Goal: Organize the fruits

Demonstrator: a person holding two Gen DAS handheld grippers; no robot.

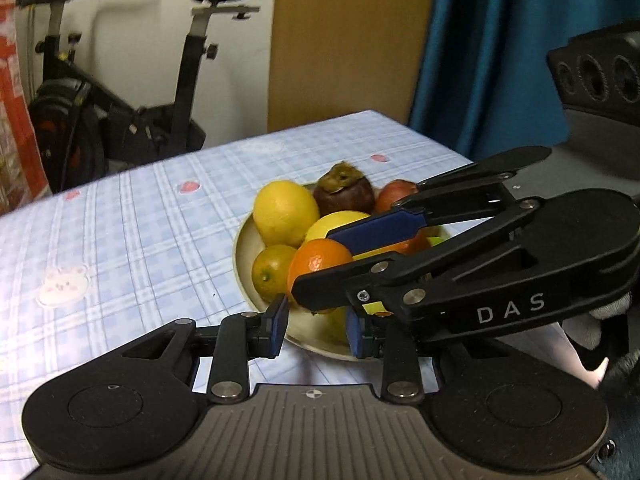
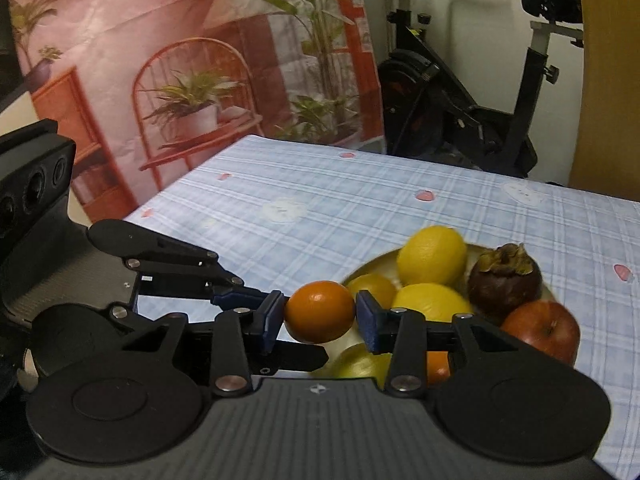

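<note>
A cream plate [image 1: 240, 256] [image 2: 368, 268] on the blue checked tablecloth holds lemons [image 1: 284, 212] [image 2: 432, 254], a dark brown fruit [image 1: 344, 196] [image 2: 506, 280], a red apple [image 1: 394, 194] [image 2: 544, 330] and a small greenish citrus [image 1: 272, 272]. My right gripper [image 1: 314, 266] [image 2: 320, 316] is shut on an orange [image 1: 320, 256] [image 2: 318, 308], held just over the plate's near side. Below it, at the plate's near rim, my left gripper [image 1: 316, 328] has its blue pads a narrow gap apart. Nothing is pressed between them.
An exercise bike [image 1: 120, 112] [image 2: 460, 120] stands beyond the table's far edge. A blue curtain [image 1: 500, 60] and a wooden panel [image 1: 348, 40] are behind. A printed backdrop [image 2: 160, 80] hangs at the left. A gloved hand [image 1: 592, 340] grips the right tool.
</note>
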